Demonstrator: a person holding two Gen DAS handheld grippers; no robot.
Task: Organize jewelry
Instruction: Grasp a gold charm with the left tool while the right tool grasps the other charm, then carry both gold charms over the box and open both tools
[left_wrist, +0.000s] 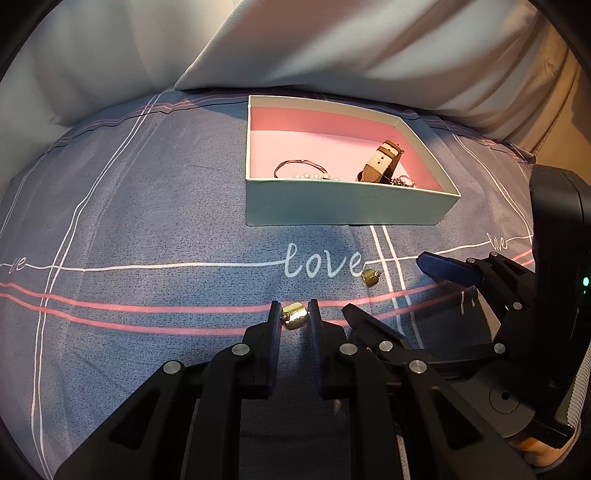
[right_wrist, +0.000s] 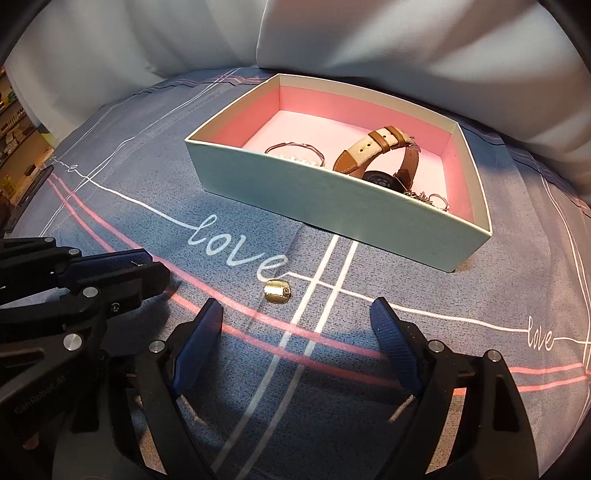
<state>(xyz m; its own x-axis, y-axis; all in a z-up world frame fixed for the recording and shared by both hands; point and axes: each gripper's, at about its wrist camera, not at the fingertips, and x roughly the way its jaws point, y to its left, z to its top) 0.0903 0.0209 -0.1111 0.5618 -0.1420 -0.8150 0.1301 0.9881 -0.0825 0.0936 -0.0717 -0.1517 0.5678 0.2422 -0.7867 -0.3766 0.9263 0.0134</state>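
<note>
My left gripper (left_wrist: 294, 309) is shut on a small gold earring (left_wrist: 295, 315), low over the grey bedsheet. A second gold earring (left_wrist: 370, 277) lies on the sheet by the word "love"; it also shows in the right wrist view (right_wrist: 277, 291). My right gripper (right_wrist: 297, 321) is open and empty, just short of that earring, and it also shows in the left wrist view (left_wrist: 384, 284). The pale green box (left_wrist: 343, 203) with pink lining holds a brown-strap watch (right_wrist: 384, 155), a thin bangle (right_wrist: 291, 151), pearls and small rings.
White pillows (left_wrist: 369, 48) lie behind the box (right_wrist: 332, 210). The left gripper (right_wrist: 110, 280) shows at the left of the right wrist view. Shelves (right_wrist: 14, 147) stand at the far left beyond the bed edge.
</note>
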